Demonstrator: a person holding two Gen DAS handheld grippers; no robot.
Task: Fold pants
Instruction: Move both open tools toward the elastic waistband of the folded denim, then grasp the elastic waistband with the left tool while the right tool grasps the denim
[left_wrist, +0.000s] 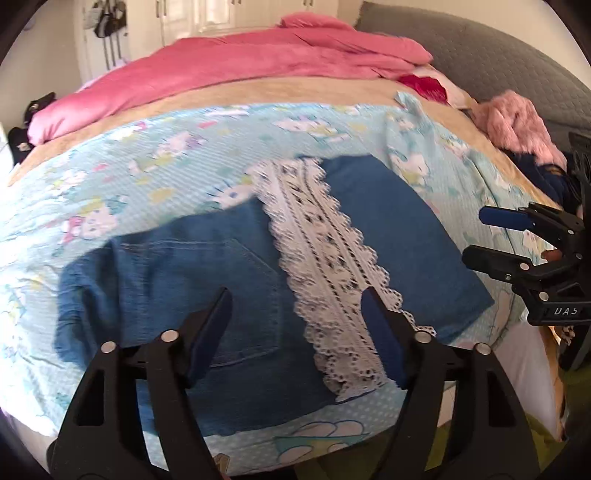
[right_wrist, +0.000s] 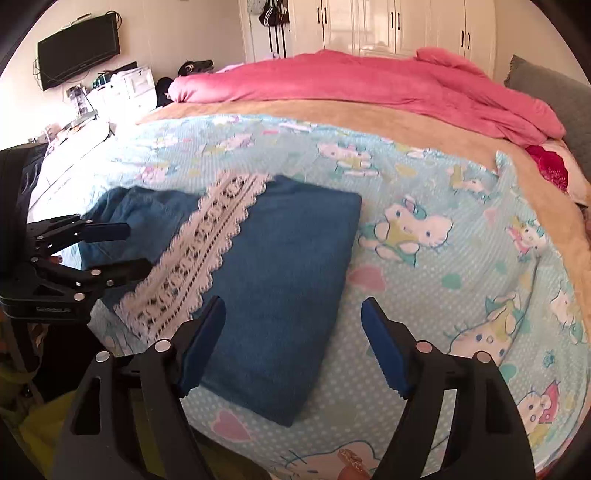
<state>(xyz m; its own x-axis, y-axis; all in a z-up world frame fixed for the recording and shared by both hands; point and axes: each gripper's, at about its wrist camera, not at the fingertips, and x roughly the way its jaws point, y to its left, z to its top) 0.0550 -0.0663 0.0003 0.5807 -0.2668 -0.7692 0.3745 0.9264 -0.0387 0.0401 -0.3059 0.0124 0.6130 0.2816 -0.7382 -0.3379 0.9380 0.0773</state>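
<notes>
Folded blue pants (left_wrist: 229, 280) are laid on the bed's patterned sheet (right_wrist: 424, 302), long axis running left to right. The left gripper (left_wrist: 295, 332) hovers over their middle, the right gripper (right_wrist: 291, 343) over their right end; both are wide open and empty.

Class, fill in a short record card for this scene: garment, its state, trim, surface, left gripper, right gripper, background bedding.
garment: blue denim pants
state: folded into a compact stack, lying flat
trim: white lace band running across the denim
surface: light blue cartoon-print sheet
left gripper: open, over the pants, holding nothing
right gripper: open, at the fold's near edge, holding nothing
background bedding: pink duvet at the far side
</notes>
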